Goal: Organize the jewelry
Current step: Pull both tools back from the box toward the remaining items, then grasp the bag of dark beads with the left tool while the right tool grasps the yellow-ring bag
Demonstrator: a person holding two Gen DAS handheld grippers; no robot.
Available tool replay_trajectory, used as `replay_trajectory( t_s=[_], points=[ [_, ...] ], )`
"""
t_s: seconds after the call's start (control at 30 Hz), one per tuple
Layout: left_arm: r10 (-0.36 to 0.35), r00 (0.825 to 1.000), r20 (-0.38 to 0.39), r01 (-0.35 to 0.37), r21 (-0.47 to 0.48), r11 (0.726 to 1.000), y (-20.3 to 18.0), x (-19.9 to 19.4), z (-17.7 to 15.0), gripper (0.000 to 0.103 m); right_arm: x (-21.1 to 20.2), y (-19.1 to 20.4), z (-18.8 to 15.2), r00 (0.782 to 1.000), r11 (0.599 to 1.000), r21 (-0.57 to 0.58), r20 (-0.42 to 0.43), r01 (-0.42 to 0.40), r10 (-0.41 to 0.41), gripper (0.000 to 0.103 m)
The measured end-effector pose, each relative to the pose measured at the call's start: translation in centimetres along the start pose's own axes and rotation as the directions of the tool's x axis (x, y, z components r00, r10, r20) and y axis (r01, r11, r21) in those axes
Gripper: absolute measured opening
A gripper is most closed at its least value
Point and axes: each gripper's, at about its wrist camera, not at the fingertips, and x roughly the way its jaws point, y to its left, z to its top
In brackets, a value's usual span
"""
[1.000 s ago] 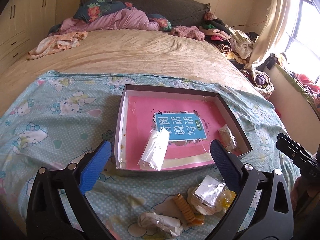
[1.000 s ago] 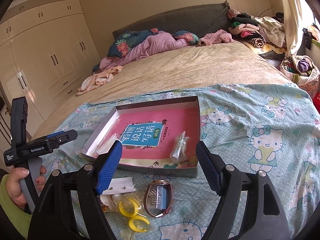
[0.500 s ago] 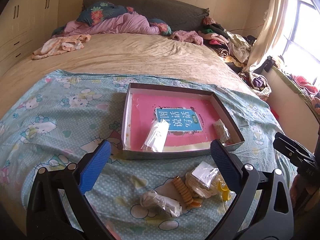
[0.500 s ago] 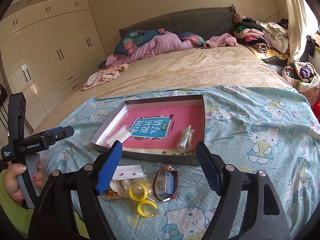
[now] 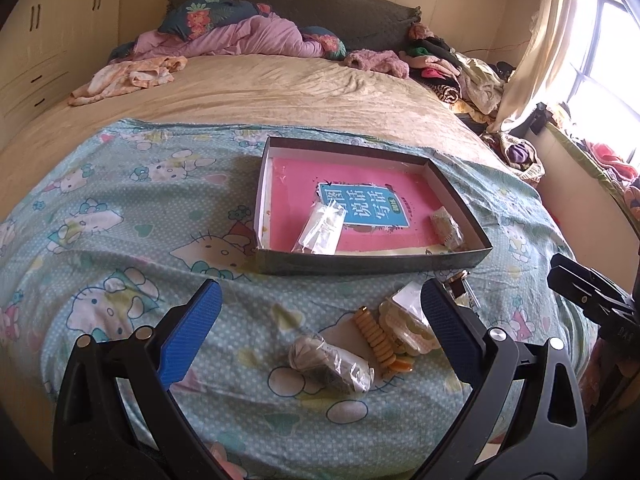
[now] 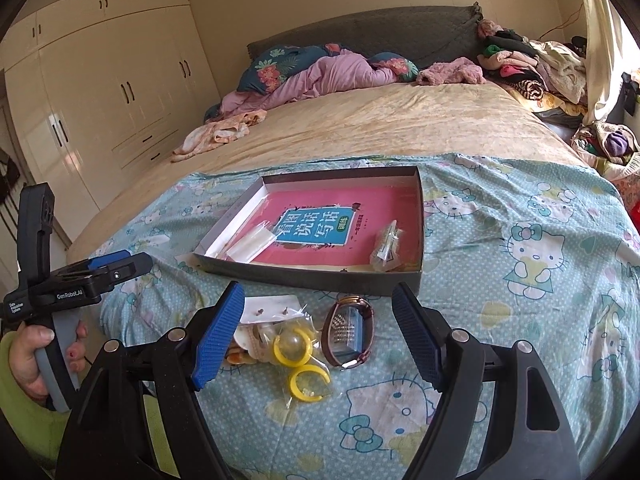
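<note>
Two grippers: left gripper [image 5: 320, 312] and right gripper [image 6: 318, 318] both stand with jaws spread wide and nothing between the pads; neither touches any item.
Collecting box: shallow dark box [image 6: 420, 216] lies on the cartoon-print sheet [image 6: 520, 320], just beyond the loose pile; it looks chosen as the sorting tray, its near wall facing the grippers.
Box contents: pink book [image 6: 320, 216] lines the floor; one clear packet [image 6: 250, 242] rests at the left and a smaller crumpled packet [image 6: 386, 246] at the right corner, presumably already sorted.
Loose jewelry: unsorted pile lies on the sheet near the box front, namely an earring card [image 6: 272, 308], yellow rings in plastic [image 6: 298, 360], a brown watch [image 6: 348, 332], an orange bead bracelet [image 5: 376, 340] and a wrapped bundle [image 5: 332, 364].
Aim, judged: right gripper lines up over the rings and watch, left over the bundle.
Holder: hand [image 6: 38, 354] in a green sleeve grips the left handle.
Obscured: right blue pad covers part of the pile; what lies in the packets and bundle cannot be made out; the watch shows only as a sliver in the left view.
</note>
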Motion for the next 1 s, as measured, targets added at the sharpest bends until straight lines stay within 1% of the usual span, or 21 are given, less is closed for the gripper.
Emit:
replay_trajectory(
  t_s=[0.37, 0.63, 0.8, 1.0],
  points=[
    [0.019, 0.998, -0.057, -0.017, 0.029, 0.999, 0.1, 0.8, -3.0, 0.093, 0.6, 0.4, -2.0, 0.998, 1.0, -0.007, -0.064, -0.011, 0.011, 0.075],
    [0.028, 0.995, -0.1, -0.021, 0.066, 0.998, -0.7, 1.5, -4.9, 0.093, 1.4, 1.0, -3.4, 0.994, 1.0, -0.021, -0.107, -0.022, 0.019, 0.075],
    [0.038, 0.991, -0.127, -0.026, 0.097, 0.995, -1.2, 2.1, -5.9, 0.093, 2.3, 1.3, -4.4, 0.99, 0.999, -0.028, -0.139, -0.031, 0.027, 0.075],
    [0.056, 0.985, -0.166, -0.038, 0.108, 0.993, -1.2, 3.5, -6.8, 0.093, 3.7, 1.3, -5.6, 0.983, 0.999, -0.036, -0.179, -0.04, 0.033, 0.075]
  ],
)
